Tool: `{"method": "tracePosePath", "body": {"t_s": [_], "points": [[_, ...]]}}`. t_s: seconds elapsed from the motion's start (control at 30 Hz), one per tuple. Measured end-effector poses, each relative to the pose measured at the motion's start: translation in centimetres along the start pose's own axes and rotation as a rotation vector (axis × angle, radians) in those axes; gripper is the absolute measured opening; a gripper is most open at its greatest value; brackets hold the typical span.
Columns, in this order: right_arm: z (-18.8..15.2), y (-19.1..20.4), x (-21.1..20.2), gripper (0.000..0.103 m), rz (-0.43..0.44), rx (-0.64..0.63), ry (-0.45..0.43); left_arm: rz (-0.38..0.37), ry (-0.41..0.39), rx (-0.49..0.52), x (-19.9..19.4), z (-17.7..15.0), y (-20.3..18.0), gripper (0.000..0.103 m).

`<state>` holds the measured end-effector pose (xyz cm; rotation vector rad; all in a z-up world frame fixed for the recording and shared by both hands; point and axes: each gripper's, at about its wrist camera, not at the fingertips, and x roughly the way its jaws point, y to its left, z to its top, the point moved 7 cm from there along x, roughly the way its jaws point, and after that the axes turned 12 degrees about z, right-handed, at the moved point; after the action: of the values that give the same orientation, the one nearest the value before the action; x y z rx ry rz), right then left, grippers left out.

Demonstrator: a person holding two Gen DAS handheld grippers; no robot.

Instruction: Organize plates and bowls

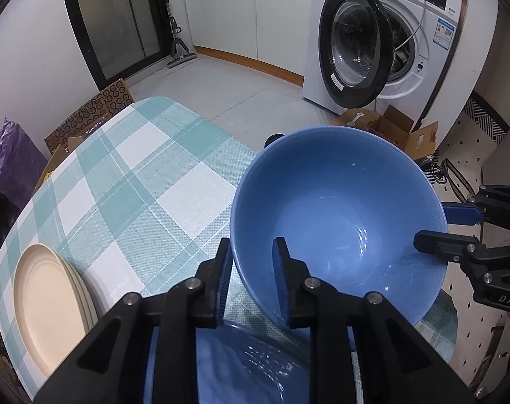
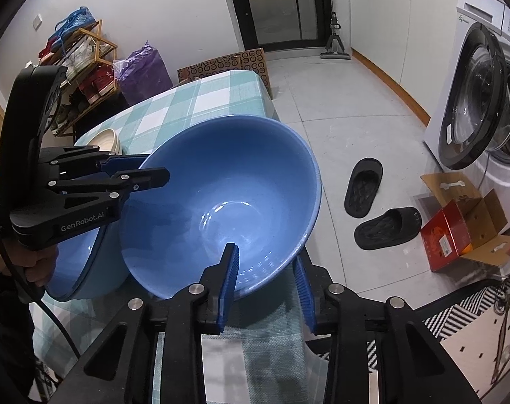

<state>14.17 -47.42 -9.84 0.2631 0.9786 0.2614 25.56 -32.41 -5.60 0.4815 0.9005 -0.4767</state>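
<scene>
A large blue bowl [image 1: 339, 222] is held tilted above the checked table [image 1: 137, 175]. My left gripper [image 1: 253, 269] is shut on its near rim, one finger inside and one outside. My right gripper [image 2: 266, 279] grips the opposite rim [image 2: 221, 202] the same way; it also shows in the left wrist view [image 1: 433, 225]. A second blue bowl [image 2: 83, 269] sits just below and left, also seen in the left wrist view [image 1: 241, 363]. A stack of cream plates [image 1: 49, 306] lies on the table at the left, and shows in the right wrist view [image 2: 105, 139].
A washing machine [image 1: 389, 40] with its door open stands beyond the table. Cardboard boxes [image 2: 463, 222] and two black slippers [image 2: 366, 185] lie on the floor at the right. A shoe rack [image 2: 83, 67] and a purple bag [image 2: 143, 70] stand past the table's far left.
</scene>
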Motion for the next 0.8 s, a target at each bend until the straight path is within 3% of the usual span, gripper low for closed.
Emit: {"method": "tracePosePath", "body": {"t_s": [0.8], "points": [[0.7, 0.6, -2.7, 0.030, -0.036, -0.022, -0.053, -0.008, -0.069, -0.021, -2.4, 0.7, 0.2, 0.021]]}}
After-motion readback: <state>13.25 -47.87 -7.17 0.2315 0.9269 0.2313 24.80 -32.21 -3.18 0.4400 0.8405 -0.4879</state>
